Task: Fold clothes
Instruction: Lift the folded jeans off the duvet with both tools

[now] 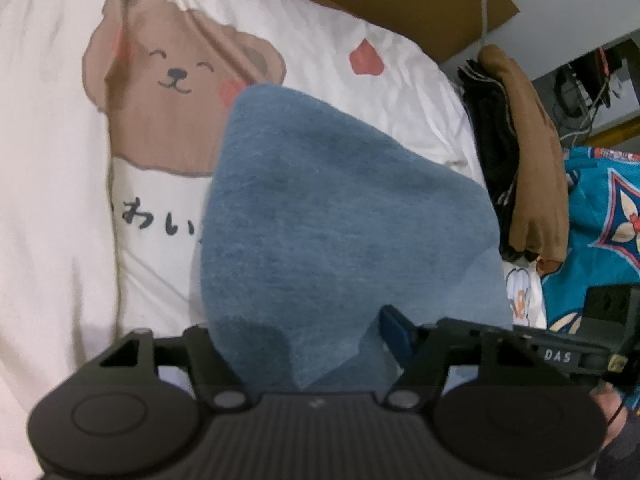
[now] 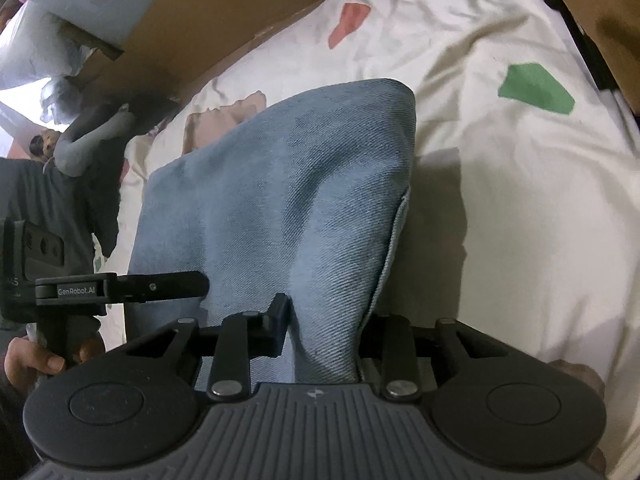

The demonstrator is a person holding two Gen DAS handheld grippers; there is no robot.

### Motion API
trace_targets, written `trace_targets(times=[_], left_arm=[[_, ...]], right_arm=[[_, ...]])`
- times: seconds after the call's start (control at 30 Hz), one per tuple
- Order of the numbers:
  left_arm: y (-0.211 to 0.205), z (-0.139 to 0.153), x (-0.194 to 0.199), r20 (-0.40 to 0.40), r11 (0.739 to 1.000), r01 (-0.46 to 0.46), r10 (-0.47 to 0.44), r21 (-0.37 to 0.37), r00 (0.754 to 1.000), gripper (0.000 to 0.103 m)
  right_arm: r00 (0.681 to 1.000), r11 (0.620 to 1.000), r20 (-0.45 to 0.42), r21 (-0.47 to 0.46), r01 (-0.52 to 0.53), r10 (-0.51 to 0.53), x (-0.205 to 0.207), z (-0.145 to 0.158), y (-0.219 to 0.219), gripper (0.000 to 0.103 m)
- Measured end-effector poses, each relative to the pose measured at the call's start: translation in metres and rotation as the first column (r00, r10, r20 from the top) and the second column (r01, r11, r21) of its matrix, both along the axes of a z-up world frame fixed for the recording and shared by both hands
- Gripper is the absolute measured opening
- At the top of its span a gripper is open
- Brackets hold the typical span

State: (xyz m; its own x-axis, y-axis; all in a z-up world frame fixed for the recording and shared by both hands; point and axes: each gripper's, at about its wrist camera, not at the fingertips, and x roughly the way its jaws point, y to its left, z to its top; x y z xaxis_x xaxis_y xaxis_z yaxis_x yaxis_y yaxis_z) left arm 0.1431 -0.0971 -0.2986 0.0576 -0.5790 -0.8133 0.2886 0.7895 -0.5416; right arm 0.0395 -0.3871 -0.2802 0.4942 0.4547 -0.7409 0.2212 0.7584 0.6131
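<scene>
I am holding the blue denim garment [image 1: 344,208] doubled above the cream bear-print bed cover [image 1: 60,160], both grippers' jaws pinching it; laying down and further folds are probably remaining.

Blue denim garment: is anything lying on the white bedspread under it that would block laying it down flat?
Nothing visible does. The blue denim garment is gripped by both the left gripper and right gripper, and the white printed bedspread around it looks bare. The stack of folded brown and black clothes sits off to one side.
</scene>
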Motion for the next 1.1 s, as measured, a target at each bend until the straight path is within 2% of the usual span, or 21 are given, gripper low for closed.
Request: trace_targets(times=[0.27,0.47,0.63,0.8,0.97,1.1], left_arm=[[0.006,-0.022,0.011,-0.062,0.996,-0.011,0.005,-0.094,0.998,0.084],[-0.004,-0.022,0.010,-0.022,0.997,0.037,-0.039,-0.074,0.999,0.089],[-0.004,-0.020,0.009,-0.028,0.998,0.025,-0.027,-0.063,0.999,0.080],[-0.009,-0.007,-0.001,0.013,0.999,0.023,-0.023,-0.022,1.000,0.072],[-0.008,0.006,-0.008,0.049,1.000,0.020,-0.020,-0.003,0.999,0.064],[-0.009,0.016,-0.013,0.071,1.000,0.019,-0.020,0.008,0.997,0.060]], right_arm=[[1.000,0.998,-0.008,0.063,0.008,-0.007,0.007,-0.019,-0.007,0.048],[1.000,0.993,-0.019,0.120,0.018,-0.015,0.016,-0.032,-0.005,0.062],[0.999,0.992,-0.023,0.124,0.028,-0.025,0.020,-0.032,-0.001,0.056],[1.000,0.999,-0.025,0.040,0.014,-0.013,0.019,-0.017,0.012,0.045],[1.000,0.997,-0.022,-0.081,-0.018,0.016,0.017,0.002,0.030,0.041],[1.000,0.993,-0.017,-0.119,-0.015,0.013,0.013,0.011,0.037,0.037]])
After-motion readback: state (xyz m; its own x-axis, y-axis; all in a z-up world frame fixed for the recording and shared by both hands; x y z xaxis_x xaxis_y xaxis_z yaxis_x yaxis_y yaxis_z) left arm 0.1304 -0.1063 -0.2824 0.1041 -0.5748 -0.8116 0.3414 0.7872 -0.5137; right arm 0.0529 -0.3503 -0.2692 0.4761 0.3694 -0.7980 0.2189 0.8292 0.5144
